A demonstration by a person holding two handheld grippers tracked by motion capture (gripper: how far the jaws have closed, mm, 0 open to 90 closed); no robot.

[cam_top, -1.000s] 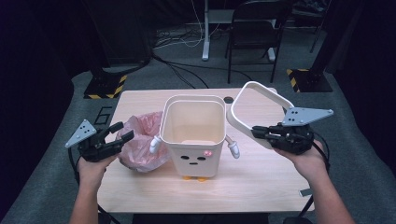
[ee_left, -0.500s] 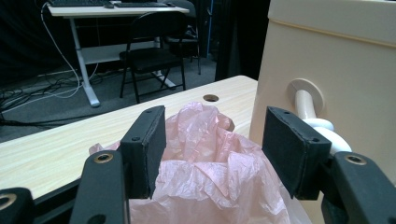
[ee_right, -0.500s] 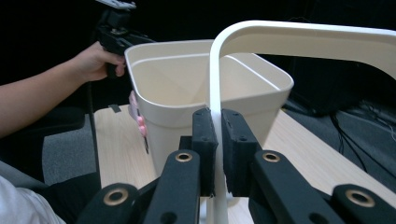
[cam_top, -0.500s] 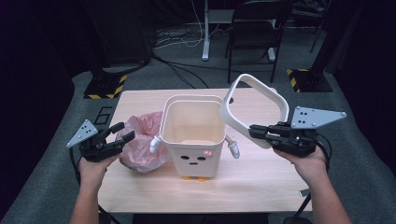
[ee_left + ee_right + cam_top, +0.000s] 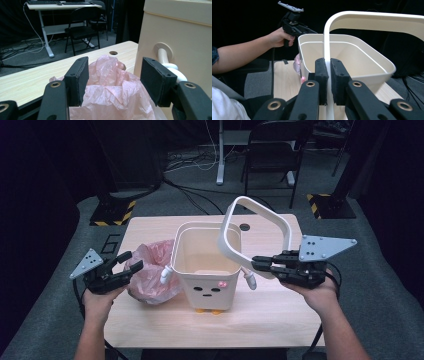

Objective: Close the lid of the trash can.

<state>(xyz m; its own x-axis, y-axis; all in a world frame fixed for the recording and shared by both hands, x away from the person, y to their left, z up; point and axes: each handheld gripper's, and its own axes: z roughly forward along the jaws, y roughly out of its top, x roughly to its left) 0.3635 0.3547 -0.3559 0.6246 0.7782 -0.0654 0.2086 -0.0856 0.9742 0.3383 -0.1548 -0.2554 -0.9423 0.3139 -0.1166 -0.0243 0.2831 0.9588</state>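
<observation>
My right hand-held gripper (image 5: pixel 260 263) was clamped on the white rim frame (image 5: pixel 256 232), lifted clear of the bin (image 5: pixel 206 265) mid-worktop. My left hand-held gripper (image 5: pixel 126 265) gaped over the pink bag (image 5: pixel 152 277) beside it, not yet fitted in.

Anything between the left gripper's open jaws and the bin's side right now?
Yes: the crumpled pink bag lies between the left gripper and the bin, seen in the left gripper view and the high view.
</observation>
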